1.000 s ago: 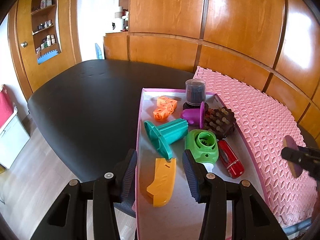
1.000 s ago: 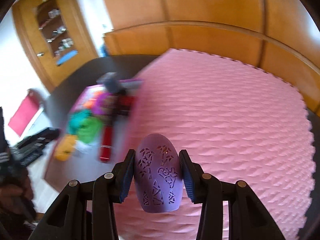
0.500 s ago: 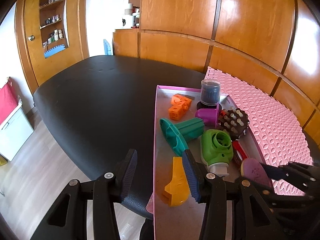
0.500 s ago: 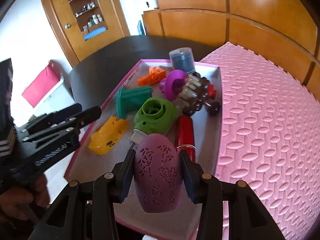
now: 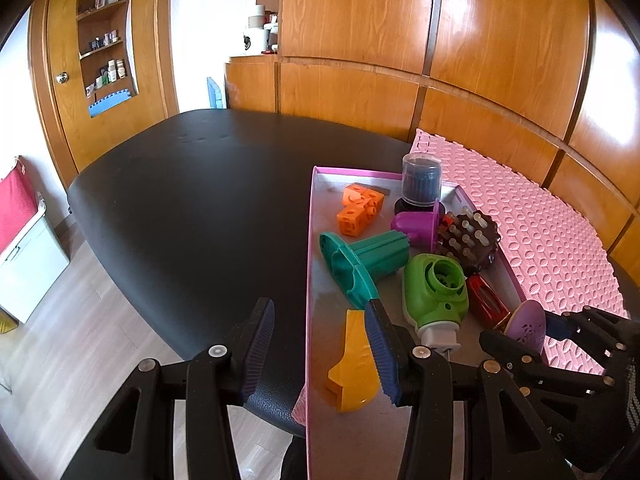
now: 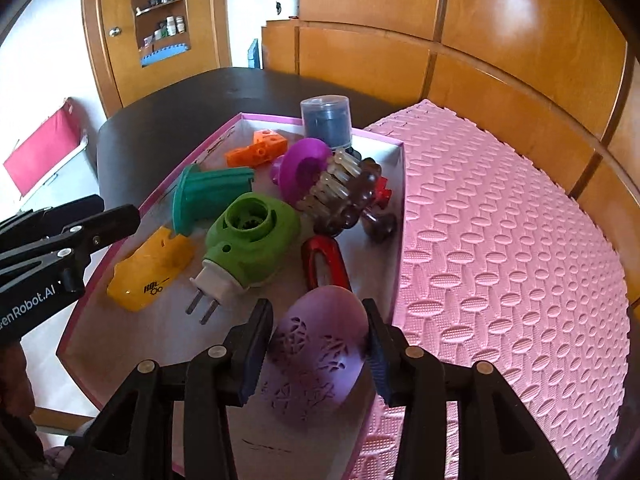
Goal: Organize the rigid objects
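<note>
While toys (image 6: pixel 252 236) fill tray (image 6: pixel 400 216), purple shell (image 6: pixel 316 344) gripped

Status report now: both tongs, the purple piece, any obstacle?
Right tongs shut on purple oval piece, over near end of pink tray. Left tongs open, empty. Red piece and green plug just ahead.

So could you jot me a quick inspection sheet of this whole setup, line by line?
Surface: black table with a pink foam mat on its right part.
Job's things: pink-rimmed tray holding orange blocks, teal funnel-like part, green plug-in device, yellow piece, red item.
Clutter: nothing seen.
Grippers: right gripper shut on a purple oval shell above the tray; left gripper open, holding nothing.
Cables: nothing seen.
Surroundings: wooden panelled wall, shelf alcove.
</note>
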